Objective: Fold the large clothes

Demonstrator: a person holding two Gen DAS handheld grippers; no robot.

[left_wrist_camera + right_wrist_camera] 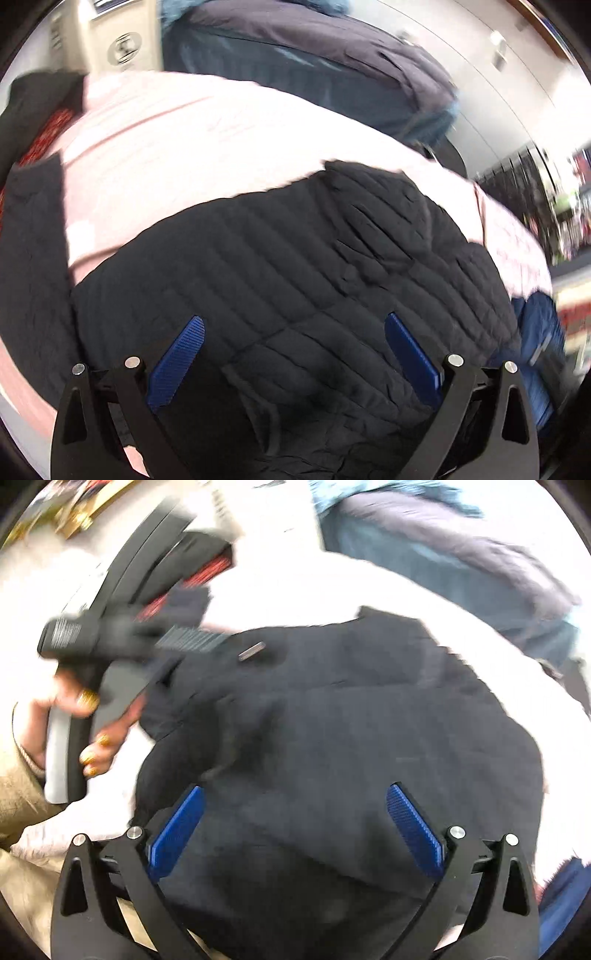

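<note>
1. My left hand [83, 716] shows at the left edge of the right wrist view, wrapped round the handle of the left tongs; the picture is blurred there, and the tips of those tongs are not clear from this side.
2. In the left wrist view my left tongs [293, 325] stand wide, both blue pads [177, 363] apart and nothing between them. They hang over the black quilted jacket [295, 273]; whether they touch it I cannot tell.
3. The jacket lies spread on a pale pink sheet [184, 140], which shows above it and to both sides.
4. In the right wrist view my right tongs [295, 799] are also wide, gripping nothing, with the same jacket [351, 738] filling the gap between the fingers.
5. A small metal piece [252, 650] shows on the jacket's upper part.
6. Beyond the sheet, toward the upper right, lies a dark navy garment with light blue trim [314, 48].
7. At the lower right edge a bright blue fabric [539, 332] lies just beside the jacket.
</note>
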